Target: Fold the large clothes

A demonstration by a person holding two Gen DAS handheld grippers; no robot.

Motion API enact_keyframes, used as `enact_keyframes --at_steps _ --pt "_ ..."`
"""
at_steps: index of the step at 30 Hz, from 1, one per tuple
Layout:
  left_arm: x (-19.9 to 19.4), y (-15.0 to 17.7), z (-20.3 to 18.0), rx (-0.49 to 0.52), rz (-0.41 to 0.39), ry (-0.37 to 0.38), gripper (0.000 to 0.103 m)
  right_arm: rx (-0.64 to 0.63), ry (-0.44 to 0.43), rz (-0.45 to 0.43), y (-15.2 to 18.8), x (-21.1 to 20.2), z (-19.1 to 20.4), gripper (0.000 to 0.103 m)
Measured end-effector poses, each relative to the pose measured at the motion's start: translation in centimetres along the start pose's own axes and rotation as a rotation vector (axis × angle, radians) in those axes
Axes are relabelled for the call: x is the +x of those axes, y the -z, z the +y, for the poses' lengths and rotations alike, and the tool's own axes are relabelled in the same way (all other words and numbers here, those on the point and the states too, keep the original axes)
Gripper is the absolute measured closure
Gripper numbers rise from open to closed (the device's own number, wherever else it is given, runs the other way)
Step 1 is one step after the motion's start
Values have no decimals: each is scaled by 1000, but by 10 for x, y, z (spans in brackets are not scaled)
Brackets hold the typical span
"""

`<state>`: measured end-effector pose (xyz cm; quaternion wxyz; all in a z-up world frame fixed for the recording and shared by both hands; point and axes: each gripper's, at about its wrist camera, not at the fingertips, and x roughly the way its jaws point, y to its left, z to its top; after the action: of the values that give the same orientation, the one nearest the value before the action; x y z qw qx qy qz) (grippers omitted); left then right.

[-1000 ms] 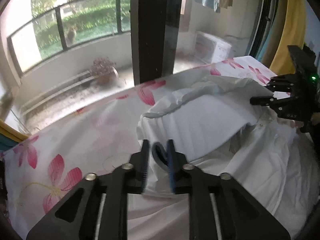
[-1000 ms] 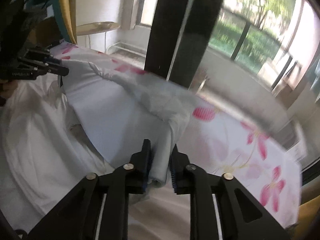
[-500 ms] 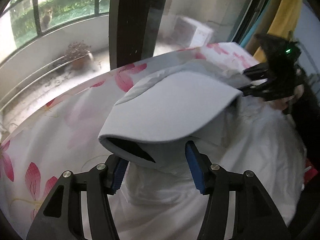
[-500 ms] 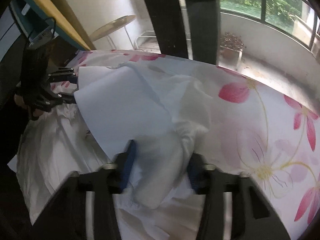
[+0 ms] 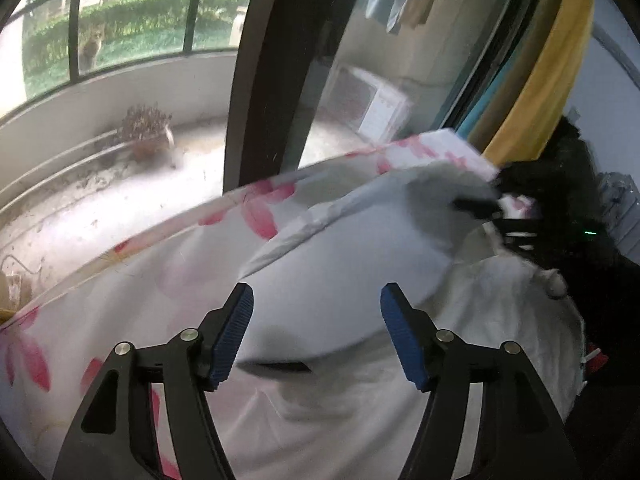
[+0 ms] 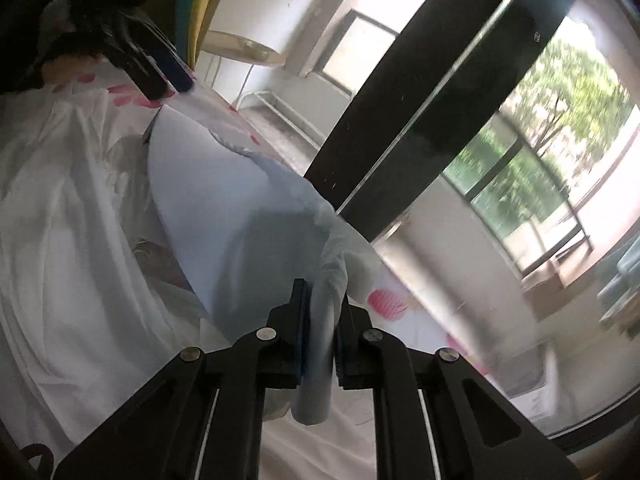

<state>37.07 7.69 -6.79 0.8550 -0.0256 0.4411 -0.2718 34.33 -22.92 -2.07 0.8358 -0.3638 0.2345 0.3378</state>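
Observation:
A large white garment (image 5: 344, 280) lies folded over on a bed with a pink-flowered sheet (image 5: 132, 296). My left gripper (image 5: 318, 336) hovers over the near edge of the fold. Its jaws are opening wide, and the blue pads (image 5: 234, 334) touch no cloth. In the right wrist view it shows small at the top left, at the fold's far corner (image 6: 168, 76). My right gripper (image 6: 320, 340) is closing on a bunched edge of the same garment (image 6: 224, 208), with cloth pinched between its pads. In the left wrist view it is a dark blur at the right (image 5: 484, 216).
A dark door post (image 5: 276, 68) and glass stand just past the bed's far edge, with a balcony beyond. A yellow curtain (image 5: 540, 80) hangs at the bed's end. A round side table (image 6: 244, 48) stands by the wall. More loose white cloth (image 6: 68, 208) covers the near bed.
My left jaws went from shut on the garment's corner to wide apart, letting it go. My right gripper opened briefly, then rolled and closed again on the bunched edge.

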Motion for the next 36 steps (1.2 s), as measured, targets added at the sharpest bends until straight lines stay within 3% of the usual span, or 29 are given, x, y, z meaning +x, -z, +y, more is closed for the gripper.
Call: enact_keyframes --at_steps 4,7,8,9,12,16,19,25,36 --pt "34 6 11 -28 113 -36 34 -35 46 -24 7 -7 5 92" --pt "32 12 2 -19 89 -13 36 -66 63 -47 10 -14 12 92" --pt "30 14 -2 -12 78 -25 43 -73 72 -53 8 -15 15 92" --pt "29 17 -7 8 69 -60 70 -85 89 -59 9 -16 17 92" --pt "18 26 -18 45 39 -133 80 -119 129 -90 8 -24 24 92" --pt "-2 42 -50 159 -44 -293 87 -157 156 -93 12 -26 37 92" --pt "-13 56 -73 228 -111 -398 88 -165 158 -78 17 -27 48 88" --pt "-31 89 -107 310 -217 -488 87 -84 103 -67 20 -45 46 78" --pt "-54 125 -134 304 -215 -415 87 66 -59 -31 43 -71 46 77"
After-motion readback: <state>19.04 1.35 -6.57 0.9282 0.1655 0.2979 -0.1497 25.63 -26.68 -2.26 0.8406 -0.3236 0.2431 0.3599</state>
